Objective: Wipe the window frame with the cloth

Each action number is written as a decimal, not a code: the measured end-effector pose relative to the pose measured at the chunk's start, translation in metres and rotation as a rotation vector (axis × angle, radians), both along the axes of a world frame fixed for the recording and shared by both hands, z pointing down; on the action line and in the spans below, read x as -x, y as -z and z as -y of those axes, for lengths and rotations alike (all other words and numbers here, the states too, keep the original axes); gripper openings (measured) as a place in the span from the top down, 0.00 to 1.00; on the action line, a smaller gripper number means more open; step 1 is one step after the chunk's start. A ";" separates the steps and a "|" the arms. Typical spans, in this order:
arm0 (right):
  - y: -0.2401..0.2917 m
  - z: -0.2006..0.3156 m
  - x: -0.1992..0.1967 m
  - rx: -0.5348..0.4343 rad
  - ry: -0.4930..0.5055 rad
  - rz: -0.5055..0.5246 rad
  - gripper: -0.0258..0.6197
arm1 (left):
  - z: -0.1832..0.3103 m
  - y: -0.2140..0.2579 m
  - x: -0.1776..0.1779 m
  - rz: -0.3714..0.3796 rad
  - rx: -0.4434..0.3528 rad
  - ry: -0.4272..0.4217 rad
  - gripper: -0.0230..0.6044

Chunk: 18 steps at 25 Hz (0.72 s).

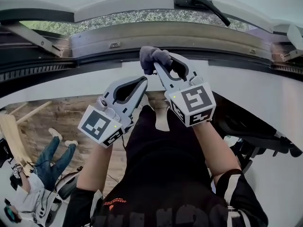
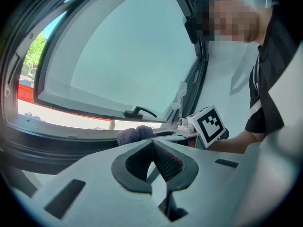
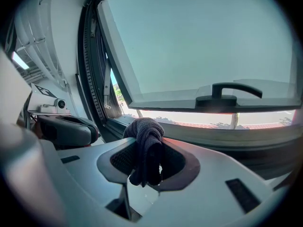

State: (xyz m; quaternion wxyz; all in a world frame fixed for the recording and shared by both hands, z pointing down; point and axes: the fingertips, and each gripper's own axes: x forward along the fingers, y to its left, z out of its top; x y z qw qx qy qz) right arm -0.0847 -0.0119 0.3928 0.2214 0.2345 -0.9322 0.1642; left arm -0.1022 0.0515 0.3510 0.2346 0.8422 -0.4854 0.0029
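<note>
The window frame (image 1: 165, 37) runs across just ahead of both claws, with its lower rail and dark seal straight in front of your right tips. Beyond it the glass sash (image 3: 203, 41) tilts outward, leaving an open gap above and past the right claw. That gap is your main hazard. If you push the cloth too far over the rail and the grip slackens, it would likely drop outside, out of your reach.

Your right claw (image 1: 158, 70) is clamped on the cloth (image 3: 144, 148), a dark wad that pokes out over the tips and hangs down between the jaws. I cannot tell whether the wad touches the rail. Only that small wad would meet the frame, so I judge the bare jaw tips could scrape the rail or seal if you press at a shallow angle. Your left claw (image 2: 152, 148) sits just beside and behind the right one, jaws pressed together with nothing between them. A careless sweep to the left may knock the two together.

The sash handle (image 3: 232, 92) stands up and to the right of the right claw, and a loose fold could snag on it.

No container shows in any view.
</note>
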 end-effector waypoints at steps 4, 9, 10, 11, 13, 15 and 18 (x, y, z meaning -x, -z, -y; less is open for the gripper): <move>0.000 0.007 -0.016 0.000 -0.022 0.001 0.77 | 0.007 -0.001 -0.014 0.001 0.001 -0.022 0.93; 0.001 0.014 -0.036 0.000 -0.050 0.004 0.77 | 0.014 0.000 -0.033 0.002 0.001 -0.048 0.93; 0.001 0.016 -0.040 -0.001 -0.055 0.005 0.77 | 0.015 0.001 -0.036 0.002 0.001 -0.053 0.93; 0.001 0.017 -0.044 -0.002 -0.060 0.006 0.77 | 0.017 0.001 -0.040 0.003 0.001 -0.058 0.93; 0.001 0.020 -0.051 -0.003 -0.070 0.007 0.77 | 0.019 0.001 -0.046 0.004 0.001 -0.066 0.93; 0.002 0.023 -0.058 -0.004 -0.080 0.009 0.77 | 0.021 0.001 -0.053 0.005 0.001 -0.075 0.93; 0.002 0.027 -0.070 -0.004 -0.097 0.010 0.77 | 0.025 0.001 -0.062 0.008 0.001 -0.089 0.93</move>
